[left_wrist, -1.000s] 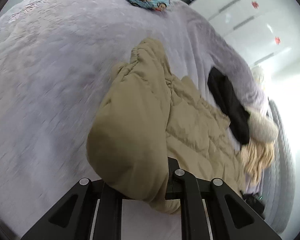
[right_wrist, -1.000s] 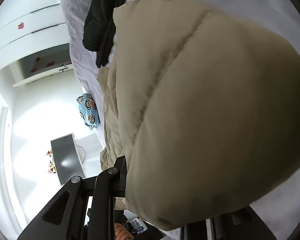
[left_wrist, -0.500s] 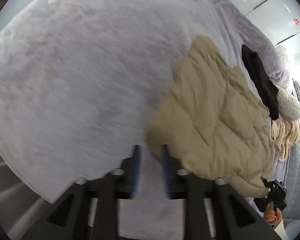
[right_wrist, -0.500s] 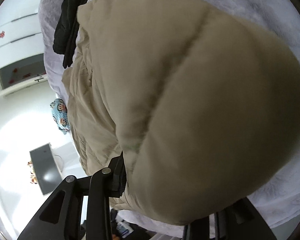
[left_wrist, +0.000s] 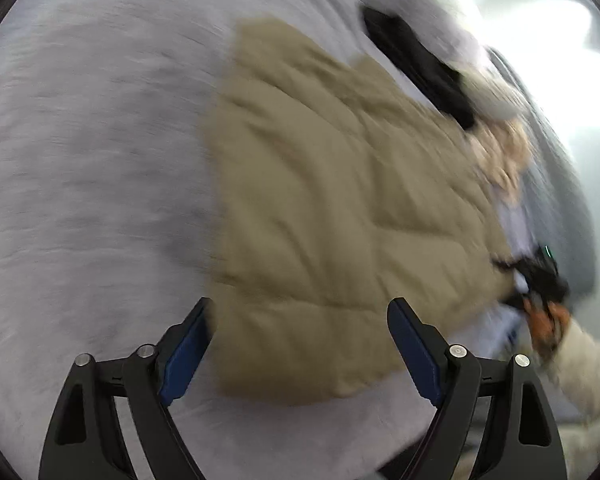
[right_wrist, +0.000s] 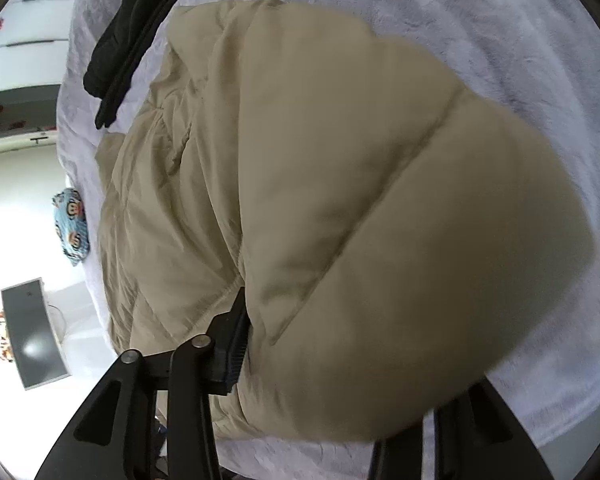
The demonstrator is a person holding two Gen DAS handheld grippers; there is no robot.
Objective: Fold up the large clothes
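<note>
Left gripper (left_wrist: 300, 344): jaws wide apart and opening further, blue pads (left_wrist: 186, 350) clear of cloth, hovering over the near edge of the tan puffer jacket (left_wrist: 332, 208). Nothing held. View is motion-blurred.

Right gripper (right_wrist: 340, 360): jaws opening, with a fat padded roll of the same jacket (right_wrist: 380, 220) bulging between them. Near finger lies against the fabric at a seam; far finger mostly hidden behind the bulk, so whether it grips at all I cannot tell.

Jacket lies spread on the pale lilac fleece bedspread (left_wrist: 92, 140), quilted panels up, one section doubled over on the right gripper's side. A black garment (left_wrist: 416, 68) lies beyond it, a cream fluffy item just beside that. Small blue monkey-print cushion (right_wrist: 71, 226) at the bed's far edge; a monitor (right_wrist: 34, 332) stands beyond the bed.

Handling, as judged: light for its size, soft, full of air, springy. Folds will likely puff back open unless pressed down. Shell looks smooth and probably slippery, so a pinch on a puffed panel may slide. Better holds: stitched seams, hem or edge binding, where the fill is thin. Take two well-separated points along one edge to carry it over evenly.
</note>
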